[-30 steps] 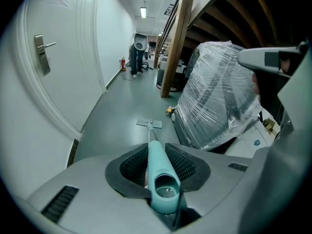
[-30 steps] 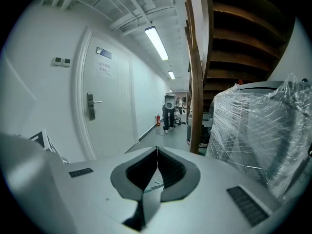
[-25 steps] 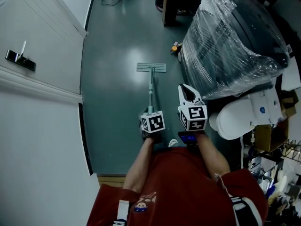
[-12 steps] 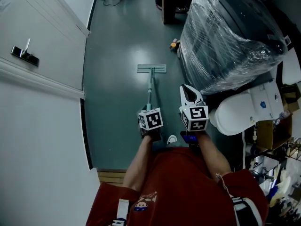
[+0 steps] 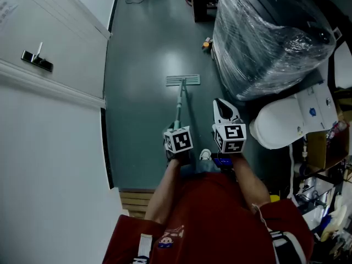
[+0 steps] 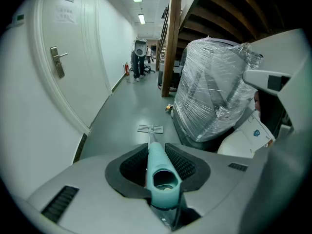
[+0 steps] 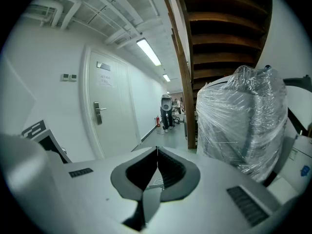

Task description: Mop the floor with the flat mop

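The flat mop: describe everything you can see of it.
The flat mop has a pale teal handle with a hollow open end, a slim pole and a flat rectangular greyish head. The head lies flat on the grey-green floor, and the pole slants from it up toward the person. The left gripper is shut on the handle near its top end. Nothing else visibly touches the mop.

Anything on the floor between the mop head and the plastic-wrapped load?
No, only bare floor between mop head and wrapped load, per the head view. A small orange object lies farther on, beside the wrap.
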`<control>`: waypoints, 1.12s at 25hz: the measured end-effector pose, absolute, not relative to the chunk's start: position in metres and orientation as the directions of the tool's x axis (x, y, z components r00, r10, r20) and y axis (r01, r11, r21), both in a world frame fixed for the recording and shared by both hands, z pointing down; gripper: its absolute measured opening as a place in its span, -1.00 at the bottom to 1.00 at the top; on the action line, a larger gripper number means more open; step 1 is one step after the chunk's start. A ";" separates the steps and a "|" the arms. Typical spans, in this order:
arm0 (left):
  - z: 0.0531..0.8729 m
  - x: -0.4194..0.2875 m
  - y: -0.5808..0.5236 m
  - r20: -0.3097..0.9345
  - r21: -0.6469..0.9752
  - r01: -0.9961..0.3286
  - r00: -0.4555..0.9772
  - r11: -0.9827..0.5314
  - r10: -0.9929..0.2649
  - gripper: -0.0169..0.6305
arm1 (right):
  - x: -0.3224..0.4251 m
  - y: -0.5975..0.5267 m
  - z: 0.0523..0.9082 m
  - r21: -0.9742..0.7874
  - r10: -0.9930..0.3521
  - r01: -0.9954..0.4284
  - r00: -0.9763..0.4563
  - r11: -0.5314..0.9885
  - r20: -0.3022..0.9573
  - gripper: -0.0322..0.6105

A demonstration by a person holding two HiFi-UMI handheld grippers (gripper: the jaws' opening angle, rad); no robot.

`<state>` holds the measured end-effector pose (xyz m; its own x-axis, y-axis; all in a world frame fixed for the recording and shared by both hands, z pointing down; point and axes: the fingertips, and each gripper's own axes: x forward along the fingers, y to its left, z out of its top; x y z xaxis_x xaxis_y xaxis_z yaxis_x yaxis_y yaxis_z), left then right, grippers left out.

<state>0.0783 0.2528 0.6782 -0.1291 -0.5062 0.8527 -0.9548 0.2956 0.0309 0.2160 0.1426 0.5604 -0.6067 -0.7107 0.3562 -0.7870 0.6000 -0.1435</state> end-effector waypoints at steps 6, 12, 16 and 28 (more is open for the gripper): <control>0.679 0.093 0.278 0.857 0.019 -0.956 -0.135 0.293 -0.497 -0.56 | 0.229 0.168 0.570 -0.162 -0.697 -0.783 -0.611 0.600 0.374 -0.84; 0.675 0.081 0.297 0.856 0.026 -0.959 -0.123 0.281 -0.502 -0.56 | 0.215 0.182 0.558 -0.162 -0.713 -0.796 -0.598 0.584 0.366 -0.84; 0.674 0.065 0.316 0.850 0.040 -0.967 -0.100 0.253 -0.517 -0.56 | 0.188 0.204 0.553 -0.131 -0.717 -0.797 -0.591 0.589 0.369 -0.84; 0.678 0.029 0.390 0.845 0.079 -0.981 -0.029 0.179 -0.534 -0.56 | 0.149 0.286 0.544 -0.084 -0.750 -0.828 -0.541 0.554 0.381 -0.84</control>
